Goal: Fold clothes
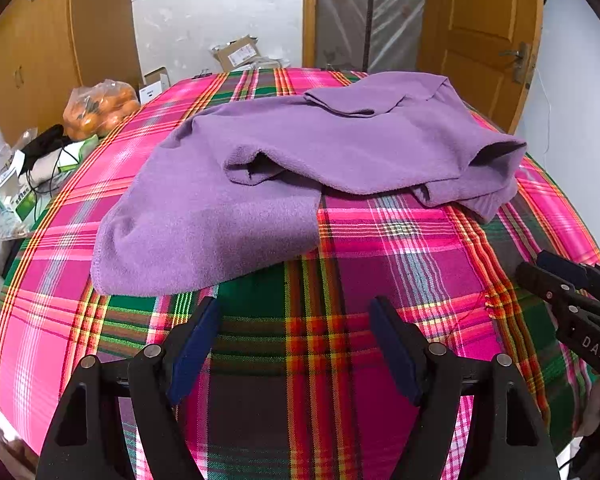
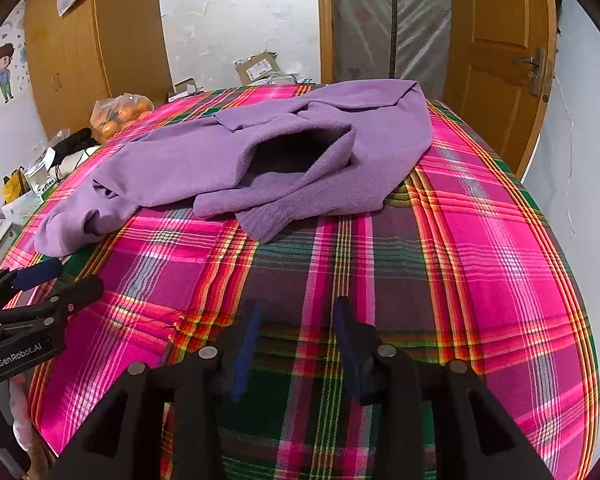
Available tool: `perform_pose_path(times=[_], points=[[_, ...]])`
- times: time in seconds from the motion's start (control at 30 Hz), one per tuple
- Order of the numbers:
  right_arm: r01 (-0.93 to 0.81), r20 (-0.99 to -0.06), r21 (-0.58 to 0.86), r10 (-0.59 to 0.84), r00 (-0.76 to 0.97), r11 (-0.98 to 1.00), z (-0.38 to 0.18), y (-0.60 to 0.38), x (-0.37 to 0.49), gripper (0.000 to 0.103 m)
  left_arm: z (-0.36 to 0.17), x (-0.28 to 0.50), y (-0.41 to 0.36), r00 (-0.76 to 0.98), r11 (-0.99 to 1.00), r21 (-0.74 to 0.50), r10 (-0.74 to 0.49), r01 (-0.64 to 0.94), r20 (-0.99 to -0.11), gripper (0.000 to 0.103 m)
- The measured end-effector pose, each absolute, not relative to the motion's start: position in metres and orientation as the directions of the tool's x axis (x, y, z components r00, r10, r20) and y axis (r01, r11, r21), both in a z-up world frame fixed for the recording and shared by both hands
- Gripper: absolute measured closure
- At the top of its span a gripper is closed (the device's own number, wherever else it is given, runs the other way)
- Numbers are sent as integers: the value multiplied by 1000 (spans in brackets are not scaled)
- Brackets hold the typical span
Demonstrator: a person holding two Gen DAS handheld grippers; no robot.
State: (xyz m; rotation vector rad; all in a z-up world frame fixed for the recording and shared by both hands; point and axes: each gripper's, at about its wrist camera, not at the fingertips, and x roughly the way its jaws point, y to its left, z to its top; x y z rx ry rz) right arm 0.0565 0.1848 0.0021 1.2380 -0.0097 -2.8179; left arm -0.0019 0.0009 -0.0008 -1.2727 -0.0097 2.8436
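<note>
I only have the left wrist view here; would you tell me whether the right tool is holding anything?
Observer: No, the right tool is open and empty above the plaid sheet.
Operator: Thank you. Which part of the garment lies nearest it?
Observer: A ribbed cuff of the purple sweater, lying flat, with bare sheet between it and the tool.
</note>
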Motion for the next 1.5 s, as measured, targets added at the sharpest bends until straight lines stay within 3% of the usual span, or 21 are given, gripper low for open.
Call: perform_pose_path(times=[0.63,1.5], points=[[112,-748,31,-97,-656,-993,2,179,53,45,0,-2,-1,-665,-999,-14,30,-30,-746,24],[131,-752,36,-113,-649,-991,3,181,51,43,-1,-2,-2,-668,-999,-14,44,-50,-743,24]])
